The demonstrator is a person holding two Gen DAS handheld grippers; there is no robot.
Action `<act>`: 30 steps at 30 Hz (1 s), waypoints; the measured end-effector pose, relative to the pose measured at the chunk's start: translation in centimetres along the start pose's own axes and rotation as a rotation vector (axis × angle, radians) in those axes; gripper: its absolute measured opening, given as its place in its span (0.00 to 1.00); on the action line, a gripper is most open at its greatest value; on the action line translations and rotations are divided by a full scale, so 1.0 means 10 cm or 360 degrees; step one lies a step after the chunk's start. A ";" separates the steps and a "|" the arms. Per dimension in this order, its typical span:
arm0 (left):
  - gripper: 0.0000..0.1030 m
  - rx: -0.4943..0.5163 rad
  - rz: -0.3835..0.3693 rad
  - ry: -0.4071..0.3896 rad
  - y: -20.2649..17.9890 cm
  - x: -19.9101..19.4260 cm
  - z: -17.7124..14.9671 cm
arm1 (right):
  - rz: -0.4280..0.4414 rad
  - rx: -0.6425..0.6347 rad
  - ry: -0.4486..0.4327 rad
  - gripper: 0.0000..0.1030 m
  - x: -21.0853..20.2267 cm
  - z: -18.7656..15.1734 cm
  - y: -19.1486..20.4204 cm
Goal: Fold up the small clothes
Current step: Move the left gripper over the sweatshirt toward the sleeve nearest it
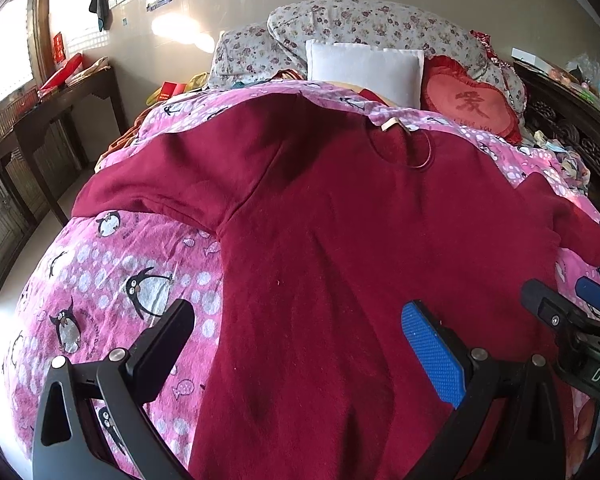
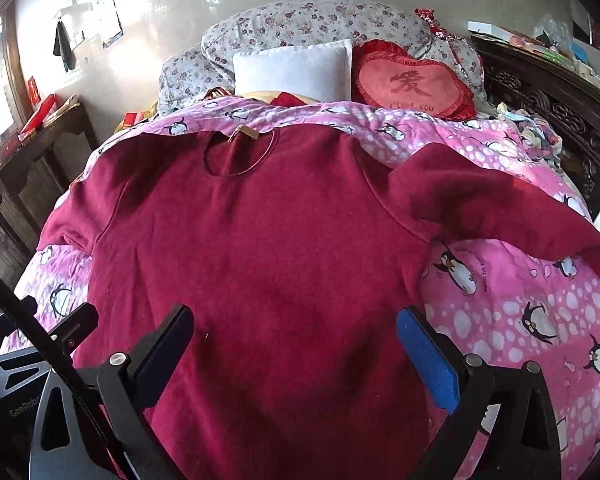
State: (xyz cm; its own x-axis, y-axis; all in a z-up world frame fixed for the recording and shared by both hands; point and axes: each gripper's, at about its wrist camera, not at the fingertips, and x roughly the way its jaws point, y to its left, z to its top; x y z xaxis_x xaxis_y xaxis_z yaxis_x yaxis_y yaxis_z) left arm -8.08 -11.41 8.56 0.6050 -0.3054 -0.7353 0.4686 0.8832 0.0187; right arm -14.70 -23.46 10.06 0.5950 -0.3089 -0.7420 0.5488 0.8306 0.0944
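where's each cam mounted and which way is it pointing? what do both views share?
Left wrist: sits on the left gripper, looking forward and down over the red sweater's left half; own open fingers frame the bottom, the right gripper pokes in at right.
Right wrist: sits on the right gripper, looking forward and down the sweater's middle; own open fingers show, the left gripper at lower left.
Shared: sweater, pink penguin quilt, white pillow, heart cushion.
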 end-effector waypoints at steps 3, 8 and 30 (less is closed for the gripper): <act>1.00 -0.0014 0.0000 0.0013 0.02 0.05 0.00 | -0.0010 -0.0015 0.0000 1.00 0.05 0.00 0.01; 1.00 -0.0040 0.0002 0.0039 0.06 0.14 0.01 | -0.0048 -0.0059 0.0022 1.00 0.12 0.01 0.05; 1.00 -0.0057 0.0036 0.0070 0.17 0.34 0.02 | -0.0073 -0.0082 0.0043 1.00 0.36 0.07 0.11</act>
State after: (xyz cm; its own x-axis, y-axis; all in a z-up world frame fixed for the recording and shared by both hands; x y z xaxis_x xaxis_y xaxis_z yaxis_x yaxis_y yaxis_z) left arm -5.08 -10.98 6.19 0.5858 -0.2697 -0.7643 0.4310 0.9023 0.0120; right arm -11.53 -23.96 7.96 0.5534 -0.3349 -0.7626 0.5439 0.8387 0.0264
